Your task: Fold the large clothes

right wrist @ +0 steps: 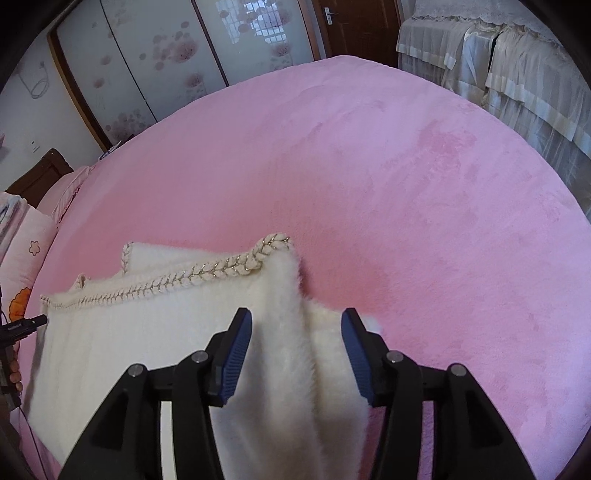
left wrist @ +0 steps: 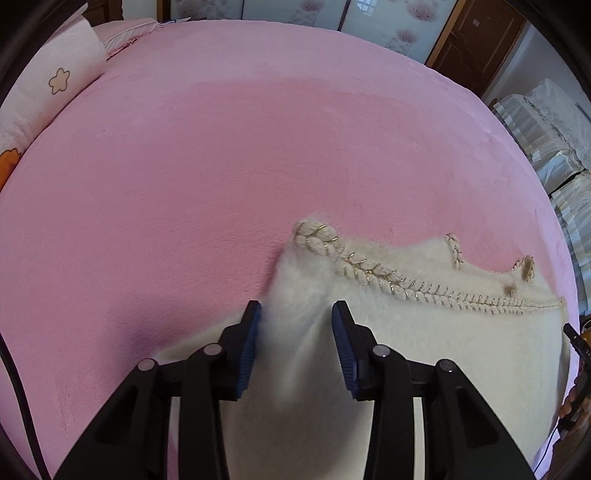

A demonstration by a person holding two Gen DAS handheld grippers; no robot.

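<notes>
A cream fluffy garment [left wrist: 424, 332] with a braided, gold-flecked trim [left wrist: 369, 275] lies folded on the pink bed cover [left wrist: 221, 166]. My left gripper [left wrist: 295, 308] stands open at its left corner. A raised fold of the fabric stands between the blue pads [left wrist: 341, 343], which do not clamp it. In the right wrist view the same garment [right wrist: 129, 332] fills the lower left. My right gripper [right wrist: 297, 314] is open over its right edge, with a fluffy ridge of cloth standing loose between the pads [right wrist: 236, 343]. The near part of the garment is hidden under both grippers.
Flower-print pillows [left wrist: 55, 81] lie at the bed's left end. Cloth-covered furniture [right wrist: 498, 66] stands past the bed's right side, and sliding wardrobe doors [right wrist: 147, 55] and a brown door [right wrist: 354, 26] behind it. A black cable [left wrist: 18, 387] hangs at the left. Wide pink cover [right wrist: 406, 184] lies beyond the garment.
</notes>
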